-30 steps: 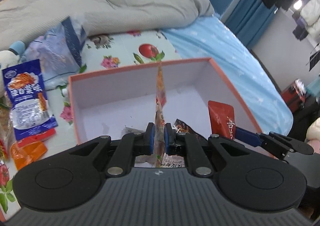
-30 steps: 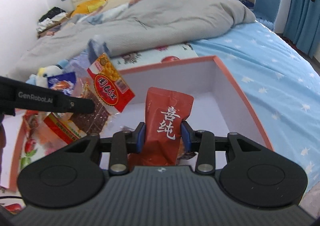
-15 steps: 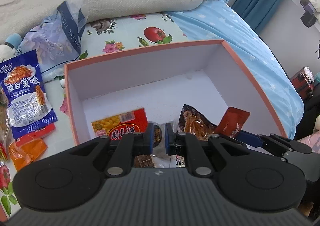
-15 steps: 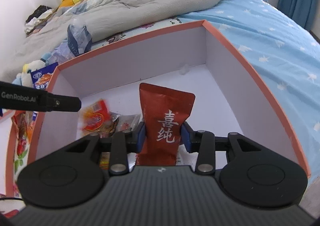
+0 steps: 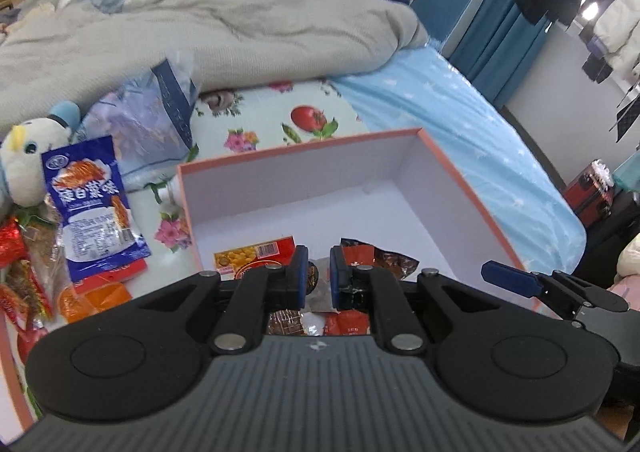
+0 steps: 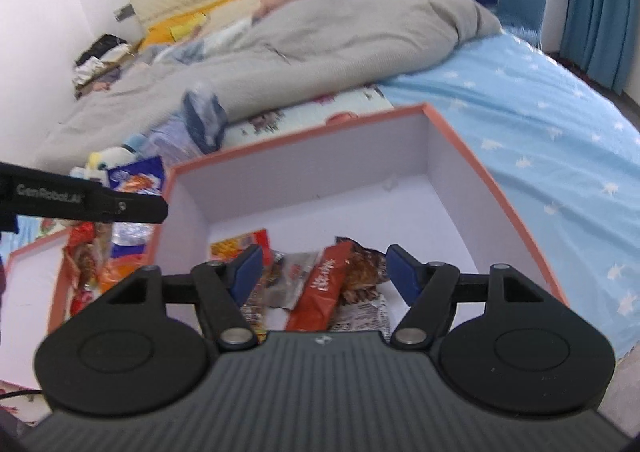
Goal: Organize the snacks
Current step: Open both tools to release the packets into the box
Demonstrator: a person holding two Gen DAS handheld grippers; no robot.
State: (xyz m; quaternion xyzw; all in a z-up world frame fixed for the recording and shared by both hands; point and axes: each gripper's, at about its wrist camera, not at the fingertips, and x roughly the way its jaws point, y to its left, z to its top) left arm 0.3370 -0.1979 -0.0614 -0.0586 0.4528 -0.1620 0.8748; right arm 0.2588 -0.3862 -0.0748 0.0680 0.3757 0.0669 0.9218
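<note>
Over the box (image 6: 460, 156) my right claw (image 6: 325, 272) is opening, its jaws wide apart and pressing on nothing; the red pack (image 6: 320, 288) lies loose on the box floor below them, among other snacks. My left claw (image 5: 318, 276) is nearly shut and empty, also above the box's near end. I judge this drop finished. Next comes a fetch: the blue pack (image 5: 94, 208) lies left of the box, so I must swing over there.
</note>
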